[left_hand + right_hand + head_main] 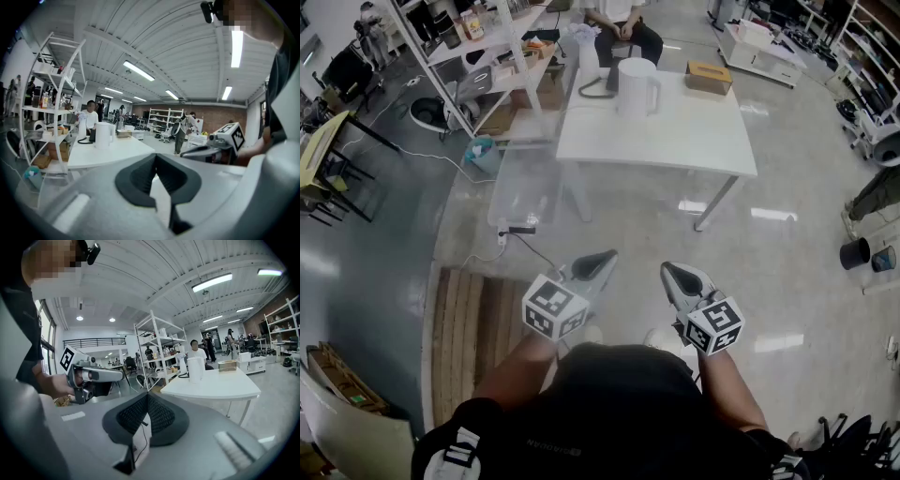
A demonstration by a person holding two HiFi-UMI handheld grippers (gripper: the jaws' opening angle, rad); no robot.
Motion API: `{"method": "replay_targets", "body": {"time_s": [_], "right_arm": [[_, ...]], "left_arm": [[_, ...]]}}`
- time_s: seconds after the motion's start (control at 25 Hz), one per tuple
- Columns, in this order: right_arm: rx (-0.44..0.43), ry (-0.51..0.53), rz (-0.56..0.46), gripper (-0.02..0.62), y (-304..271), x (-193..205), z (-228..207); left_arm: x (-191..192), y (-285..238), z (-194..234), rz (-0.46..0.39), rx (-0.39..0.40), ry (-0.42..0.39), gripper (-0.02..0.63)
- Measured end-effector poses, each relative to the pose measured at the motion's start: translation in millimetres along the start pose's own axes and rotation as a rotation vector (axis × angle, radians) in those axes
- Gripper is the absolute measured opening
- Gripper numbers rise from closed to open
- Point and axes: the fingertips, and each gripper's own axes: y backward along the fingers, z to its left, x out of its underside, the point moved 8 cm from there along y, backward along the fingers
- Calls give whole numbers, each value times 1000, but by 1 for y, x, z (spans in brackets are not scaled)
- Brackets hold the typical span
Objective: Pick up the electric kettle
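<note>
Smooth white cylindrical kettle (637, 86) on a matte white rectangular tabletop (694, 136). Glossy grey floor (797, 253), open shelves (483, 42) beside. Left claw (609, 254) and right claw (667, 268) both pressed together, empty.

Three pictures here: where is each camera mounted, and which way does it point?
Head view: on the person's head, looking steeply down at the table and kettle ahead; both forearms, left gripper and right gripper show.
Left gripper view: on the left gripper, looking along its shut jaws toward the table; the right gripper shows at right.
Right gripper view: on the right gripper, looking along its shut jaws toward the table; the left gripper shows at left.
Shared: all three show the kettle on the table.
</note>
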Motion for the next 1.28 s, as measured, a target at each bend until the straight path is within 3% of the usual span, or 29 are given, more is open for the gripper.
{"method": "replay_targets", "body": {"time_s": [0.36, 0.6, 1.28], "right_arm": [[1, -7, -1, 3, -1, 3, 3], [-14, -72, -46, 5, -2, 0, 4], [41, -32, -17, 5, -15, 6, 28]], "left_arm": [[-1, 3, 2, 3, -5, -6, 3], [1, 4, 4, -4, 7, 30, 3], [9, 25, 15, 3, 21, 7, 3]]}}
